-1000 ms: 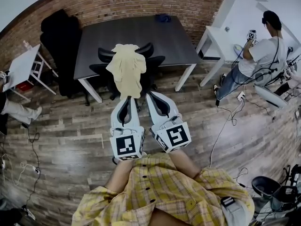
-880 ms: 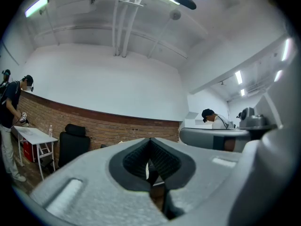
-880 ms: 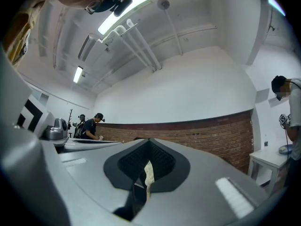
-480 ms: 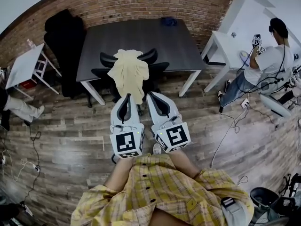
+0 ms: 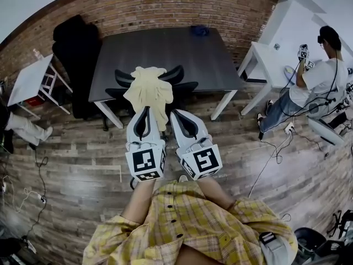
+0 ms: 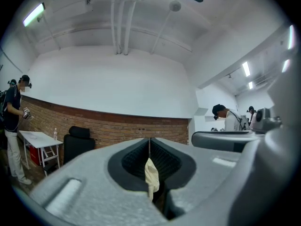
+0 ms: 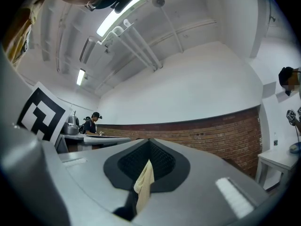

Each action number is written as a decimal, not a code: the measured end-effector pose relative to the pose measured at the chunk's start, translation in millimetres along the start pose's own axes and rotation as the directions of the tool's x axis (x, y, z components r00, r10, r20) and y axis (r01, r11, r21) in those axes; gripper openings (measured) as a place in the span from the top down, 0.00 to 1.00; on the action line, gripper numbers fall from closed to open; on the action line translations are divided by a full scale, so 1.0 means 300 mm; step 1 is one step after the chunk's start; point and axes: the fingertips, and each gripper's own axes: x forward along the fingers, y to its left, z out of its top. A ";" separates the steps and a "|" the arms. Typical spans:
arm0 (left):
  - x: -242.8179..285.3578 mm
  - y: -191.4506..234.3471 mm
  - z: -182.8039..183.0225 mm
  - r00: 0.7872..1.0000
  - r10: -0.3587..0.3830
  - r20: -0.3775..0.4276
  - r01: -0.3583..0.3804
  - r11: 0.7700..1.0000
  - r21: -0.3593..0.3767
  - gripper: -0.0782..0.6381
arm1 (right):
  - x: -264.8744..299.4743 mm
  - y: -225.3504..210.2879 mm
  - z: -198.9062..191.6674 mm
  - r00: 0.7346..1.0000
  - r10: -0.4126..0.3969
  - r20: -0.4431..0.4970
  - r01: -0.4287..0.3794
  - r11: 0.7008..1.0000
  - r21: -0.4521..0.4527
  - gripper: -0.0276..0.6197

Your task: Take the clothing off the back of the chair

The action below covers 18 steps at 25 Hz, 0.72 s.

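Cream clothing (image 5: 148, 90) lies draped over the back of the chair (image 5: 180, 72) and hangs down its near side. Left gripper (image 5: 145, 111) and right gripper (image 5: 175, 115), just in front of the chair, each have jaws pressed together on a fold of the clothing's lower edge. Table (image 5: 160, 46) stands behind the chair.

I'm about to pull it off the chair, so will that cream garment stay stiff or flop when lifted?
Probably floppy: the cream garment drapes in soft folds over the back of the chair. Likely light, since it hangs thin and loose. It could catch there as it slides off.
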 end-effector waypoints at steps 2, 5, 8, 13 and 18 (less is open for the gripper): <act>0.023 -0.006 -0.003 1.000 0.002 -0.006 -0.001 1.000 0.004 0.86 | 0.006 -0.015 -0.001 1.000 0.004 0.000 -0.004 1.000 0.002 0.96; 0.061 -0.009 -0.011 1.000 0.003 -0.019 -0.003 1.000 0.007 0.84 | 0.018 -0.033 -0.010 1.000 0.007 0.001 -0.007 1.000 0.006 0.96; 0.091 -0.006 -0.020 1.000 0.010 -0.029 -0.010 1.000 0.008 0.83 | 0.026 -0.048 -0.009 1.000 0.013 0.004 -0.013 1.000 0.003 0.96; 0.132 0.001 -0.035 0.998 0.018 -0.054 -0.018 1.000 0.005 0.77 | 0.030 -0.069 -0.018 1.000 0.013 0.002 -0.013 1.000 0.008 0.96; 0.188 0.034 -0.046 0.997 0.041 -0.069 -0.041 0.999 -0.007 0.69 | 0.042 -0.080 -0.017 1.000 0.018 0.000 -0.018 1.000 0.006 0.96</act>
